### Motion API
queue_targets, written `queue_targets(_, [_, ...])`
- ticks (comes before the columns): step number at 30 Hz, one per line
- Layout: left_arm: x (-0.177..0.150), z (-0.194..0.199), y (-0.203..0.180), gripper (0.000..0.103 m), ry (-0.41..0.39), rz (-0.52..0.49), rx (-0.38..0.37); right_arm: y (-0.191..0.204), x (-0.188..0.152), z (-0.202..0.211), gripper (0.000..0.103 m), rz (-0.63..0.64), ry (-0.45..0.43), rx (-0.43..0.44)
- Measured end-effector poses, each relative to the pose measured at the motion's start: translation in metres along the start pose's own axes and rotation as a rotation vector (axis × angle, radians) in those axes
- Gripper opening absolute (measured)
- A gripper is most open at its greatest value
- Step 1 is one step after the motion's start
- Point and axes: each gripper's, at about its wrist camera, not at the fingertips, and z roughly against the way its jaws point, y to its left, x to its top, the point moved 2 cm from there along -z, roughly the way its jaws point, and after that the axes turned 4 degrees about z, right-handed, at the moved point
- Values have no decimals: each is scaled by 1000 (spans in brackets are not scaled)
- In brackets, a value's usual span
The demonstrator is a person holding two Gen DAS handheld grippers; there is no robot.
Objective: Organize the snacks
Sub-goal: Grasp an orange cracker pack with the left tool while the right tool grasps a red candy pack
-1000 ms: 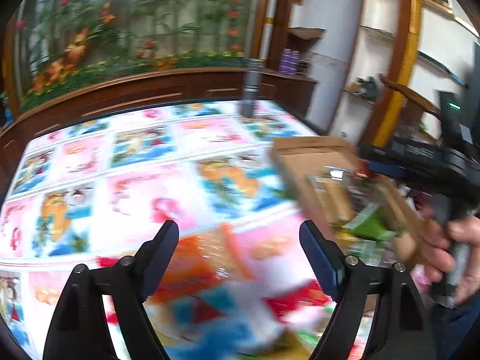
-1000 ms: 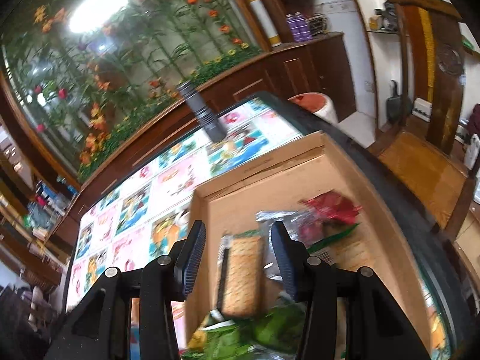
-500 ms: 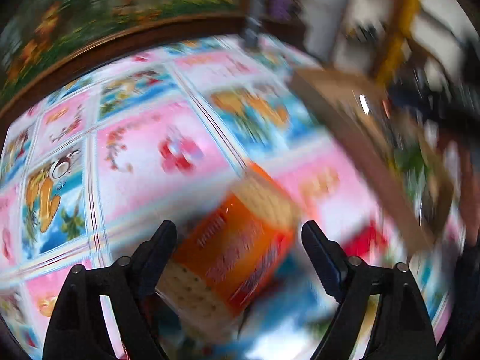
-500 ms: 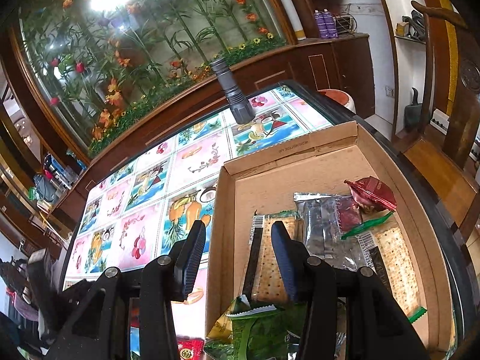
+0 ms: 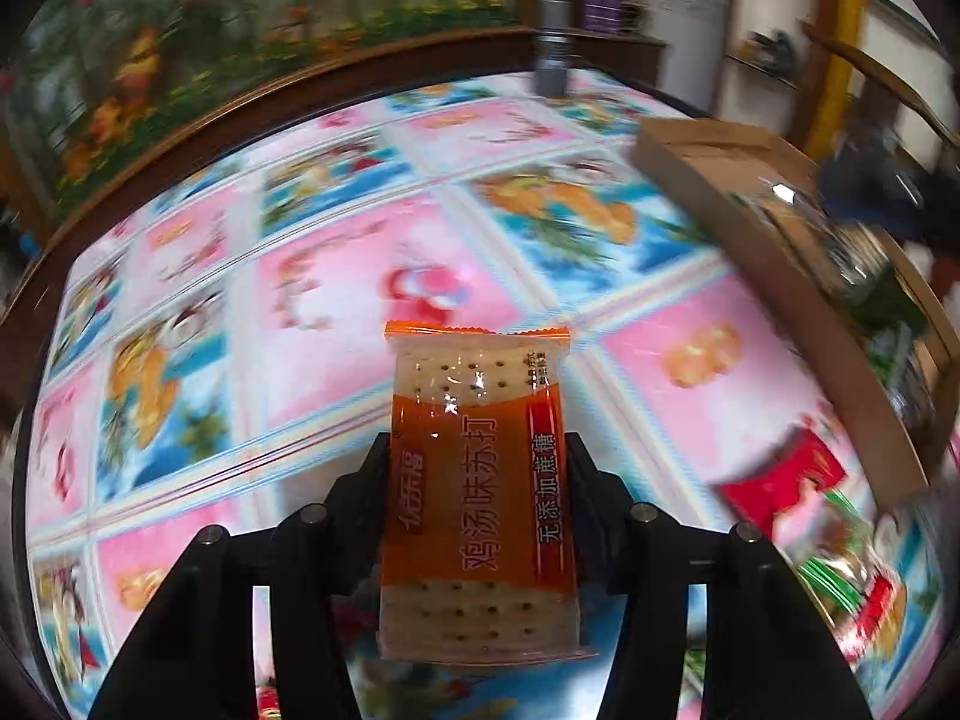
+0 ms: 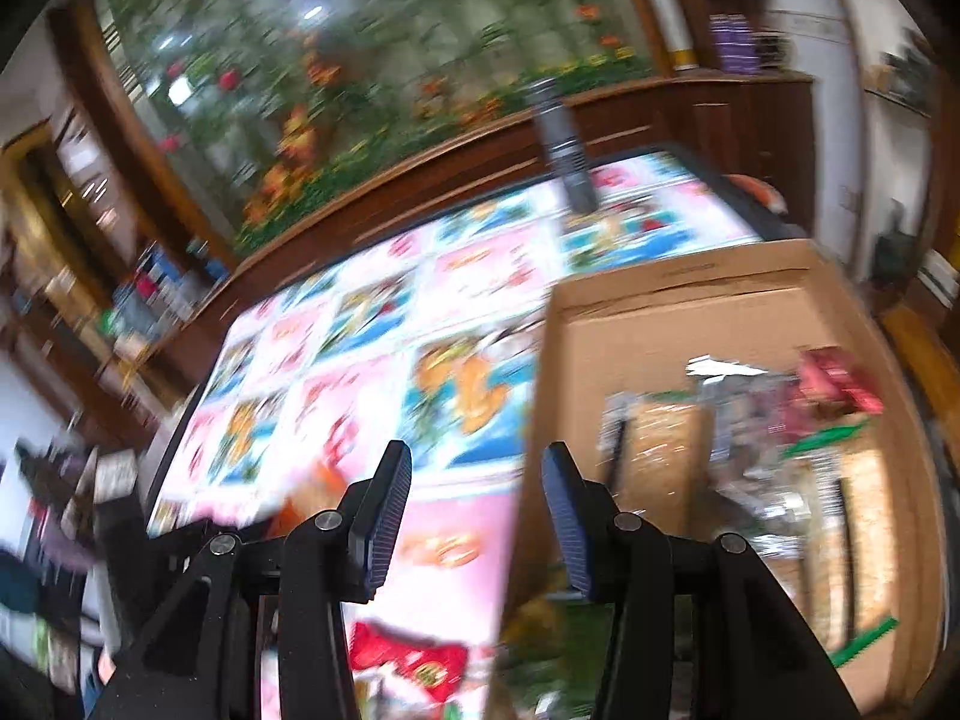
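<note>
Home living or dining room: my table wears a cartoon-print tablecloth (image 5: 372,276), dark wood cabinet (image 6: 708,120), floral wall mural (image 6: 372,60), wooden chair (image 5: 870,84).

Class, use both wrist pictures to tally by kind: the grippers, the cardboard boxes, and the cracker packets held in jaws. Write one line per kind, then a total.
Grippers: 2 (left gripper, right gripper)
Cardboard box: 1
Held orange cracker packet: 1
Total: 4

One cardboard box (image 6: 690,324), one orange cracker packet (image 5: 480,480), one red snack packet (image 5: 780,480), two grippers (image 5: 477,480) (image 6: 477,516)
</note>
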Motion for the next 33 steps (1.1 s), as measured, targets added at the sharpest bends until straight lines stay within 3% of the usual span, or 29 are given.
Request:
queue_targets(3, [3, 6, 23, 52, -17, 97, -70, 20, -7, -11, 49, 64, 48, 62])
queue_targets(7, [12, 40, 53, 52, -114, 192, -75, 47, -23, -26, 49, 181, 136, 104])
queue_targets(13, [6, 100, 103, 53, -255, 275, -6, 84, -45, -39, 49, 278, 205, 219])
queue_targets(21, [-21, 67, 156, 52, -130, 381, 17, 128, -67, -53, 50, 309, 243, 346])
queue_targets(23, [-24, 57, 164, 52, -98, 407, 19, 144, -71, -61, 50, 294, 270, 344])
queue_targets(27, [-26, 40, 172, 52, -64, 432, 39, 180, -77, -77, 50, 306, 301, 297])
queue_targets(33, [-30, 22, 176, 52, -20, 429, 84, 214, -71, -95, 50, 462, 238, 138])
